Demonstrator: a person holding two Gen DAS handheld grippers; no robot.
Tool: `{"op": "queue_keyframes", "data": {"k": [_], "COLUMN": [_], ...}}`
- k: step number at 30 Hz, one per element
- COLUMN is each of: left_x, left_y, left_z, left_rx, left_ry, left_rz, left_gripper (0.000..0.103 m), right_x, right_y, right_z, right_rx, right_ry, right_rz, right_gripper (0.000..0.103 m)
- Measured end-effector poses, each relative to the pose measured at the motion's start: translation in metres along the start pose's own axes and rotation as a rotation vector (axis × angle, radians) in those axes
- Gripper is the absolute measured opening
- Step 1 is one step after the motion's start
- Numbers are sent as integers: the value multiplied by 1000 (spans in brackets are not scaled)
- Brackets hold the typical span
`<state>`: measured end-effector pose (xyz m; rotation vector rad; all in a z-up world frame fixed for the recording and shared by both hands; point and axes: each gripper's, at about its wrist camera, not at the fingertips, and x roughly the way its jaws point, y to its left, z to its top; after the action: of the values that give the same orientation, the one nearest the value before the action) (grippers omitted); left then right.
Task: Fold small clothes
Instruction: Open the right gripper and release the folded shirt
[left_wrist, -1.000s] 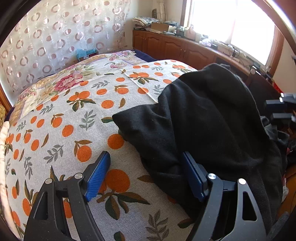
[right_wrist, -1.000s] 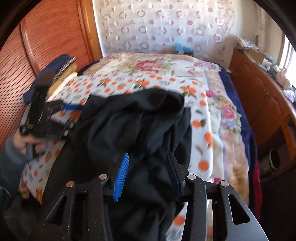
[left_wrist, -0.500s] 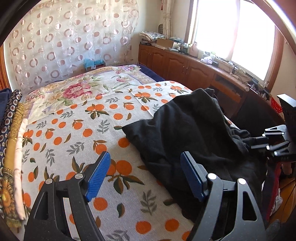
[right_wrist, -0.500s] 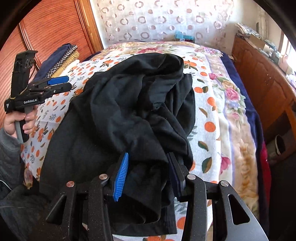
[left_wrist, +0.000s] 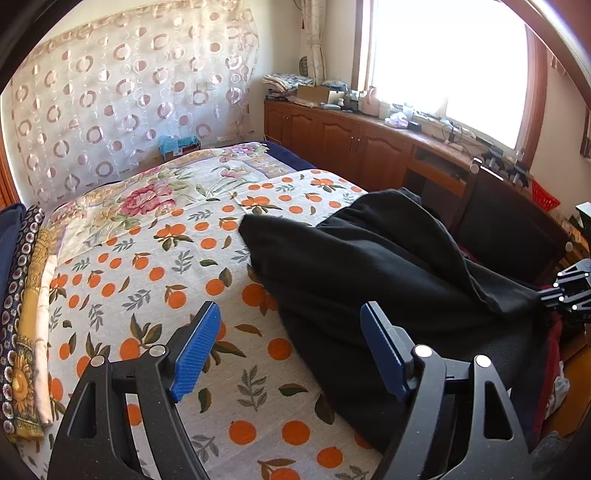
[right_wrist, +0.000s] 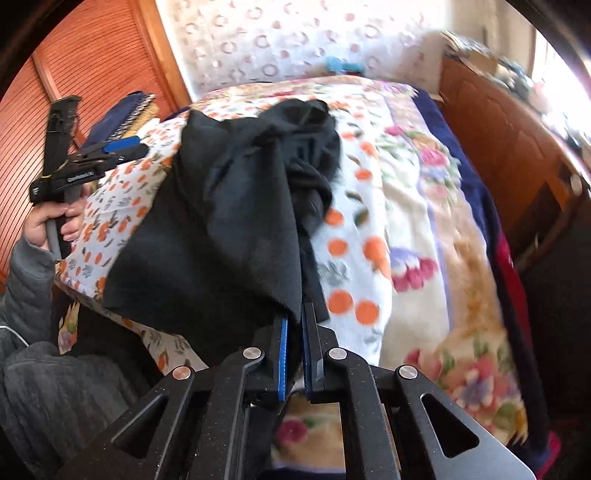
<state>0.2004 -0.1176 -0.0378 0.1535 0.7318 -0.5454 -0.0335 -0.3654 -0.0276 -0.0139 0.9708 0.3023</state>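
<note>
The bed (left_wrist: 155, 280), spread with a pale cover printed with oranges and leaves, filled the lower and middle part of both views. On it lay the large black fleece-like garment (left_wrist: 362, 280), bunched and creased, taking up the centre right of the left wrist view and the centre of the right wrist view. It was not flat anywhere: folds ran across it and one edge hung over the near side of the bed, so no fold looked finished. By my judgement the task stood at its opening, with the garment yet to be spread, smoothed and folded.

Its long axis ran, in the right wrist view, from the bunched far end at the upper centre down to the lower centre of the frame, where the cloth narrowed into a pulled strip. Which end was collar or hem could not be told.

The right tool (right_wrist: 293, 354) had just been closing, and its blue pads stood together, clamped on the near edge of that garment. The left tool (left_wrist: 291, 354) stood with its pads wide apart over the bedcover at the lower centre, nothing between them, the garment's edge just beside its right pad.
</note>
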Motion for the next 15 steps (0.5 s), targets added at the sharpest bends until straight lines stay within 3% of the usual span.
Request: {"op": "queue_keyframes", "data": {"k": [4,7,8,9,15], "left_x": [7,10,11,11,16], "left_y": [0,2,3,3,1], "left_z": [1,2,3,4,6], "left_rx": [2,0,-4,-9,-12], "left_ry": [22,26,27,27,31], "left_rz": [11,21,25,28,28], "left_gripper": [79,79,79,79,79], "right_x": [-2,-8,-8,-6,31], "right_y": [-6,-1,0,2,19], "right_z": [11,29,36,46,93], "right_rx": [28,4,-3,-12,-57], "right_ry": [-67,-141,-160,-176,-217], "right_rz": [2,-21,-24,-23,22], "right_gripper": [17,35,45,48,48]}}
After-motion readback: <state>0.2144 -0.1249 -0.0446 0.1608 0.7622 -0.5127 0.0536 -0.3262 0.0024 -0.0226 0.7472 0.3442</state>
